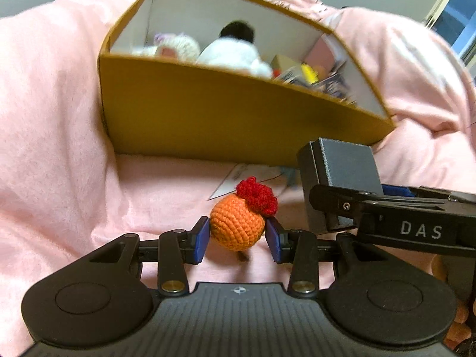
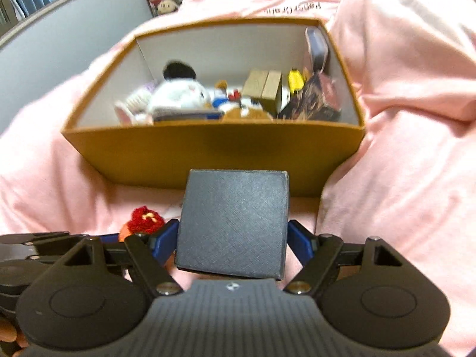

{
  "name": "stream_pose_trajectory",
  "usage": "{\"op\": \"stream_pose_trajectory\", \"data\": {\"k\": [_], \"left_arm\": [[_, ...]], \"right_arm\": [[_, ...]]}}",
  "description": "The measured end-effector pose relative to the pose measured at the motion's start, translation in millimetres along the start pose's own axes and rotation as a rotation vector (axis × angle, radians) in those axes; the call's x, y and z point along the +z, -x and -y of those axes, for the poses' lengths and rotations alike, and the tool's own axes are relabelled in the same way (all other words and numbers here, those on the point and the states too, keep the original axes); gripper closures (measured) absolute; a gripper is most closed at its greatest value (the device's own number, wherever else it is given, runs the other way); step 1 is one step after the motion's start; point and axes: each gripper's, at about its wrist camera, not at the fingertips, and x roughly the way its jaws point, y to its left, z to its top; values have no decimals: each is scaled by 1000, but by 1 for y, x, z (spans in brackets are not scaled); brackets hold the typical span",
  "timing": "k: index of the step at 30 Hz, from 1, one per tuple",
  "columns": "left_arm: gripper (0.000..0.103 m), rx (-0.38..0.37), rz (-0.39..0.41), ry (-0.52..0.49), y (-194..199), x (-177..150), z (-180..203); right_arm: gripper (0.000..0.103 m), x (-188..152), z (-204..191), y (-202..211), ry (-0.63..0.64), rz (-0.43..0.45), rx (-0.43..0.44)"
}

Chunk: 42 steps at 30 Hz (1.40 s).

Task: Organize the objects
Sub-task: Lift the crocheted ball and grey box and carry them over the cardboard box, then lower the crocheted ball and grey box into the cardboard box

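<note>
Nearly There: Two Loads Short of the Box

Left wrist view: your left tongs are clenched on the orange crochet ball, held above the pink blanket just before the brown box. Lift clear of the near wall before letting go.

Right wrist view: your right tongs grasp the dark grey box, also short of the brown box. Carry it over the rim, aiming for a free spot beside the plush toy.
</note>
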Motion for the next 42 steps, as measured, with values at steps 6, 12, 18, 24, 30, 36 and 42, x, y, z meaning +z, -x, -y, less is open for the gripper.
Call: {"op": "stream_pose_trajectory", "data": {"k": [6, 12, 18, 24, 30, 36, 42], "left_arm": [[57, -70, 89, -13, 36, 13, 7], [57, -106, 193, -10, 67, 45, 11], [57, -75, 263, -11, 75, 93, 6], [57, -40, 274, -2, 55, 137, -1], [57, -15, 253, -6, 23, 168, -4], [57, 1, 214, -5, -13, 191, -7], [57, 2, 162, -12, -41, 197, -2]], "right_arm": [[25, 24, -6, 39, 3, 105, 46], [25, 60, -3, 56, -1, 187, 97], [25, 109, 2, 39, -5, 227, 108], [25, 154, 15, -6, -31, 210, 95], [24, 176, 20, -52, -12, 171, 51], [24, 182, 27, -81, 1, 149, 34], [24, 180, 33, -96, 12, 137, 15]]}}
